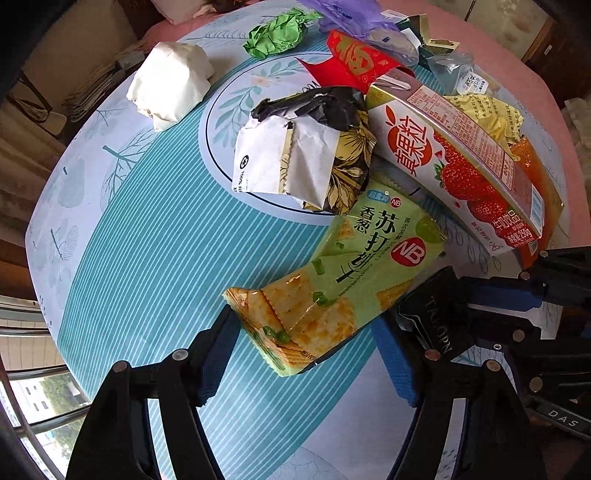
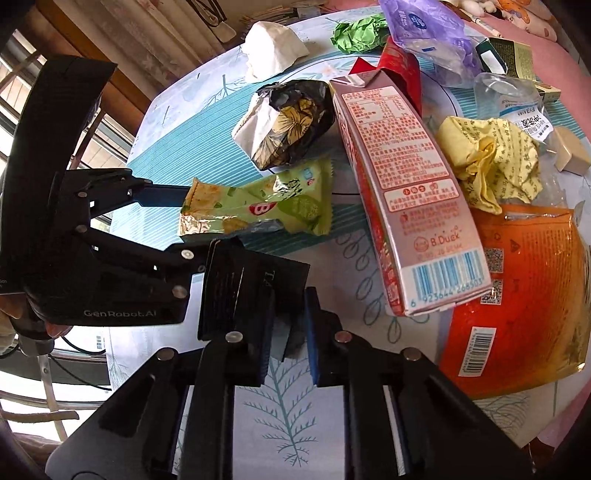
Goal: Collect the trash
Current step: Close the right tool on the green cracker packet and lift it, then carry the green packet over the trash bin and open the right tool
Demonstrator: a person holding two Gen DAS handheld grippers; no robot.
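The left gripper (image 1: pixel 306 354), fingers apart, straddles the green "NB" cracker packet (image 1: pixel 332 291) on the desk (image 1: pixel 147 258). The right gripper (image 2: pixel 288 347) is clamped on a black "TALOPN" box (image 2: pixel 251 291). Only the right view shows the milk carton's (image 2: pixel 402 192) "B.Duck" and the left gripper's "GenRobot.AI".

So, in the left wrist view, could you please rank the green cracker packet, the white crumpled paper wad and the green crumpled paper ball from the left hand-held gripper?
1. Green cracker packet, between its fingers.
2. White crumpled paper wad, far left.
3. Green crumpled paper ball, top centre.
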